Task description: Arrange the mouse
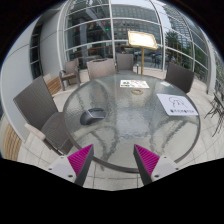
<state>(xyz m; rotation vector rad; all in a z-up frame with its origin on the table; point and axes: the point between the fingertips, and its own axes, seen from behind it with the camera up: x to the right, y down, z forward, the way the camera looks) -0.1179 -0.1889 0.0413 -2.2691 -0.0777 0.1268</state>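
Note:
A dark mouse (92, 116) lies on the round glass table (120, 125), on its left side. A white mat with printed marks (177, 103) lies at the table's right, and a smaller white sheet (134, 84) at the far side. My gripper (113, 160) hovers short of the table's near edge, open, its magenta pads (80, 157) wide apart with nothing between them. The mouse is well ahead of the left finger.
Grey chairs ring the table: one at the left (38, 100), two at the back (101, 69), one at the right (180, 76). Beyond stand glass walls and a wooden lectern (141, 40). Tiled floor shows under the glass.

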